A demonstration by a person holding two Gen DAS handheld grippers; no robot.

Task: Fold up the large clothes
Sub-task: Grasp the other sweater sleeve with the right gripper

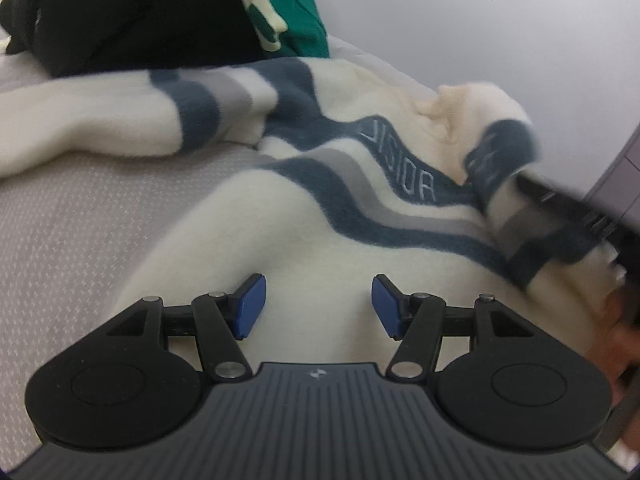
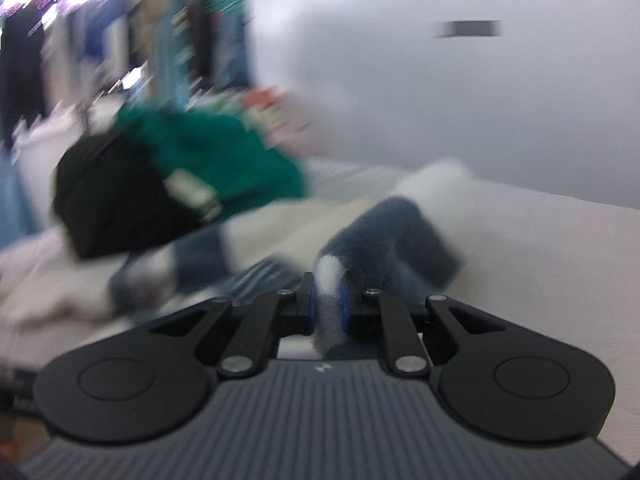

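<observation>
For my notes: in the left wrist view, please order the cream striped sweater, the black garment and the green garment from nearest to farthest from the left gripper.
1. Cream striped sweater, directly under the left gripper.
2. Black garment, far left.
3. Green garment, behind it, top centre.

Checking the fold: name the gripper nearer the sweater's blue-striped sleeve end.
Right. The right gripper is shut on the sleeve end; the left gripper hovers open over the sweater's cream body.

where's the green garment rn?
The green garment sits at the top centre of the left wrist view, beside the black garment and beyond the striped cream sweater; the right wrist view shows it left of centre, blurred.
</observation>
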